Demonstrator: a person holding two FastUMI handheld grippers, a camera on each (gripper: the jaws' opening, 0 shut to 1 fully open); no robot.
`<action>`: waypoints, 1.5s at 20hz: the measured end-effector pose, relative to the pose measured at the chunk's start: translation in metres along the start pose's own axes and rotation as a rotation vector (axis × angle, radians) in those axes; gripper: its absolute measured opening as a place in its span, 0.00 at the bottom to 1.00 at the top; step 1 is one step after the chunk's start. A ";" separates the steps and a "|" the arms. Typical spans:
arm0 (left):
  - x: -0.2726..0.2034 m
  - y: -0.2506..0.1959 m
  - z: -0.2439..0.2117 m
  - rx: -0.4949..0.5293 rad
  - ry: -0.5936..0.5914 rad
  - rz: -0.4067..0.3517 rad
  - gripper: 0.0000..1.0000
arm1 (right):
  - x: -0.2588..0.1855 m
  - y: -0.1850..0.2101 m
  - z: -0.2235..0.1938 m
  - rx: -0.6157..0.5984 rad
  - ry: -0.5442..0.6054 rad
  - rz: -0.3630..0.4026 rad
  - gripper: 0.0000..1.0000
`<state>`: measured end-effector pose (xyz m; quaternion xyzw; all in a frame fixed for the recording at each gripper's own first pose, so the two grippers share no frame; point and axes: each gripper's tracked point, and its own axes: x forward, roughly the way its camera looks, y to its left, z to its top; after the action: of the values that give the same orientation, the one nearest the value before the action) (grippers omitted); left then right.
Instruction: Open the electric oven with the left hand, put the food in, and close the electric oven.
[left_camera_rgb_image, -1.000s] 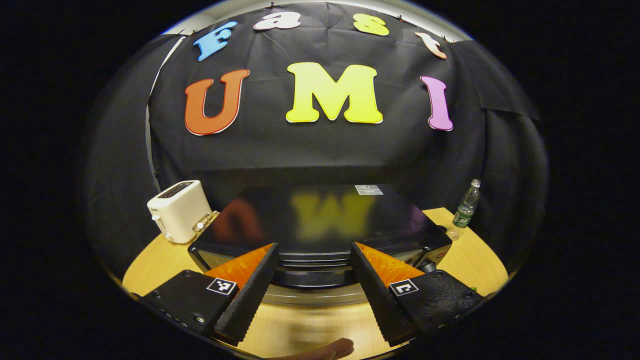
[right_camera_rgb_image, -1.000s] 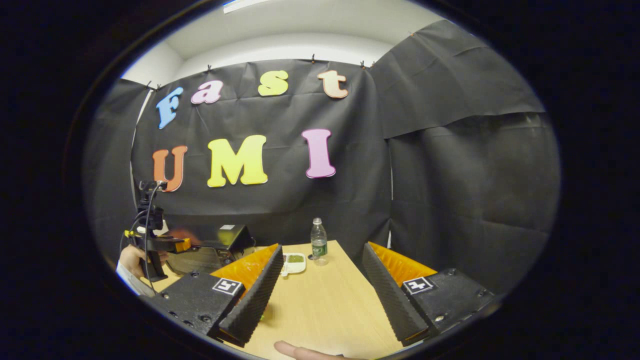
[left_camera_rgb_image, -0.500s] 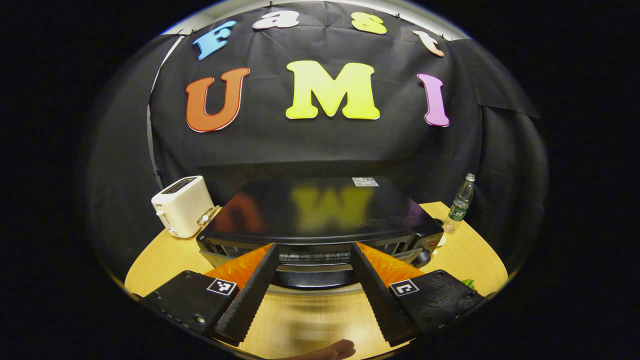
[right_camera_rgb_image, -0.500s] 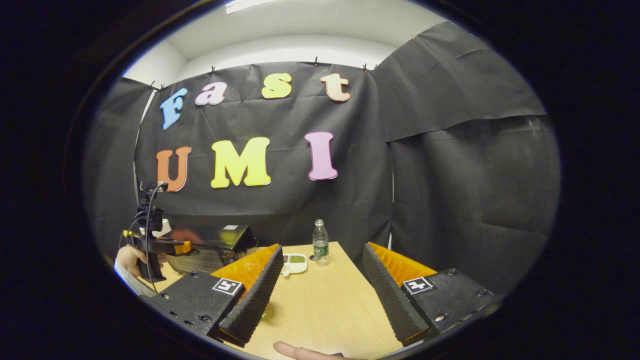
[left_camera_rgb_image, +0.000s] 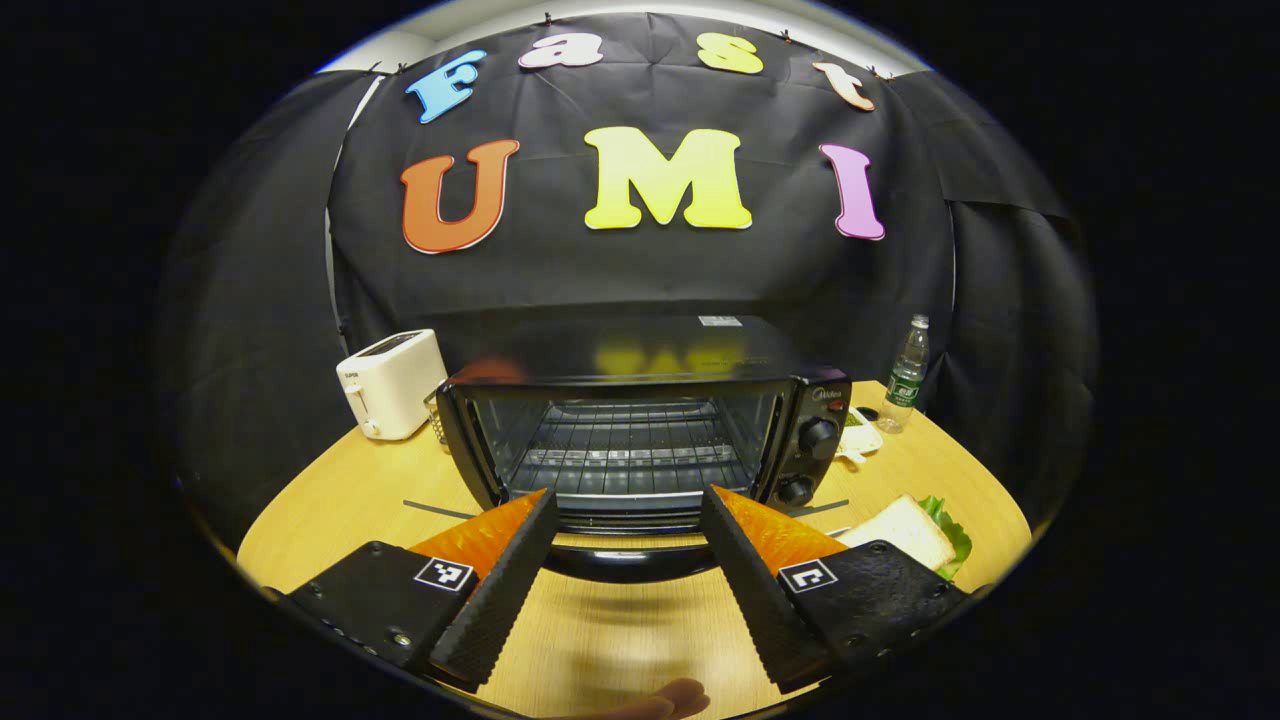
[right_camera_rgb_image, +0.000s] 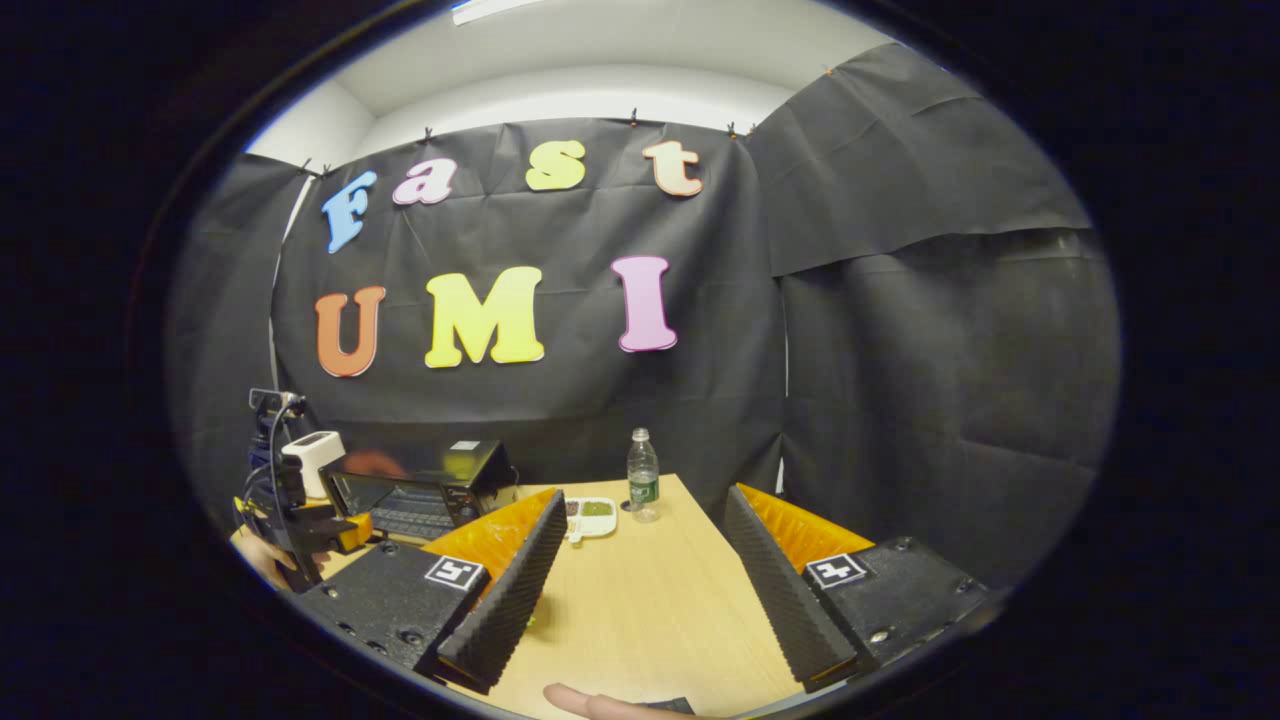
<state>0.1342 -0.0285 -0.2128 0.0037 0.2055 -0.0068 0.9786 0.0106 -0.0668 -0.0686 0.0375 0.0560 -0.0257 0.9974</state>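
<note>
Holding my left claw (left_camera_rgb_image: 625, 560) wide open and empty before the oven (left_camera_rgb_image: 640, 420), I see its door down, baring the rack. My right claw (right_camera_rgb_image: 640, 580), also spread empty, waits over the table (right_camera_rgb_image: 640, 600) for the sandwich (left_camera_rgb_image: 900, 532).

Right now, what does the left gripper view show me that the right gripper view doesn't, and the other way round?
The left gripper view looks straight into the open electric oven, so it adds the wire rack, the two knobs and a sandwich with lettuce on the table. The right gripper view adds the left gripper seen from the side, the hand holding it, and the pale ceiling. Both share the oven, the white toaster, the water bottle, a small white dish and the wooden table.
</note>
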 end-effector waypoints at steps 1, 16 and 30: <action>-0.003 -0.001 -0.007 0.000 -0.005 -0.004 0.95 | -0.002 0.003 -0.001 0.000 -0.001 0.009 0.99; -0.003 0.002 -0.108 -0.057 0.112 -0.018 0.95 | 0.008 0.014 -0.029 -0.012 0.054 0.027 0.99; -0.141 0.039 0.068 -0.045 -0.325 0.019 0.92 | 0.138 0.057 -0.130 -0.002 0.459 0.237 0.99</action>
<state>0.0331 0.0113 -0.0939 -0.0174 0.0444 0.0065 0.9988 0.1369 -0.0060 -0.2086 0.0478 0.2760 0.1003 0.9547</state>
